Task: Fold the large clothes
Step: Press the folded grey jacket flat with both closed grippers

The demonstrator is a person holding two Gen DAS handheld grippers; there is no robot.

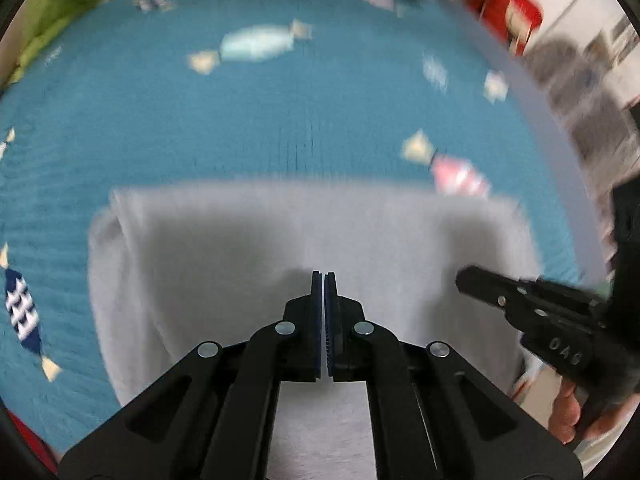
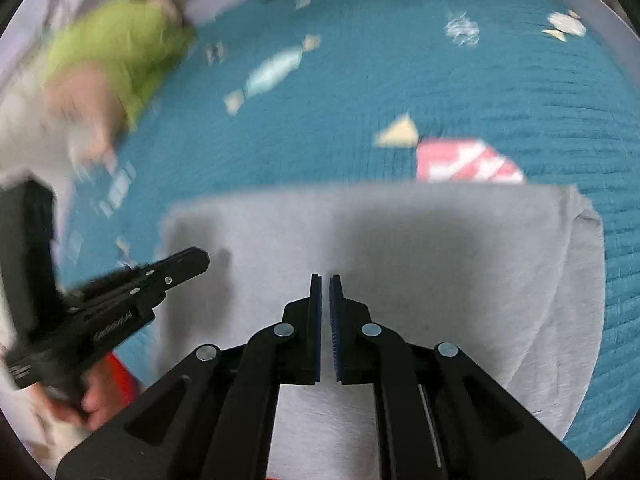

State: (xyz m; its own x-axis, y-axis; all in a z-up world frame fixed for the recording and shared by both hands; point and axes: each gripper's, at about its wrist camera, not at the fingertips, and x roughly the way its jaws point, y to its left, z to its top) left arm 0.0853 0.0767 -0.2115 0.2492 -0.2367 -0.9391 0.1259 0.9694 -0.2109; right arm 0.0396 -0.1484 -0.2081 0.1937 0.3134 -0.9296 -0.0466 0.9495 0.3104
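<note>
- Where it lies on the teal quilted bedspread with fish patches (image 1: pixel 160 128), the pale grey, soft folded garment (image 1: pixel 240 248) forms a broad rectangle with a straight far edge and layered folds down its sides, directly beneath both grippers.
- The left gripper (image 1: pixel 324 280) hangs over the cloth with its blue-padded jaws pressed almost together and nothing caught between them.
- The right gripper (image 2: pixel 325 280) shows a narrow slit between its pads, also empty, and stands above the garment's middle.
- The left wrist view alone shows a red boxy object (image 1: pixel 508 8) and grey blurred furniture beyond the bed's edge, plus a navy-and-white fish patch (image 1: pixel 22 308) at the left.
- The right wrist view alone shows a lime-green bundle of fabric (image 2: pixel 120 44) at the far left corner, with something pinkish beside it that is too smeared to identify.
- Each view catches the other gripper from the side, with part of a hand (image 2: pixel 96 396) on its grip.
- Both views are streaked with blur, so the fabric's weave and seams cannot be read, and the garment's near edge is hidden behind the black gripper linkages.
</note>
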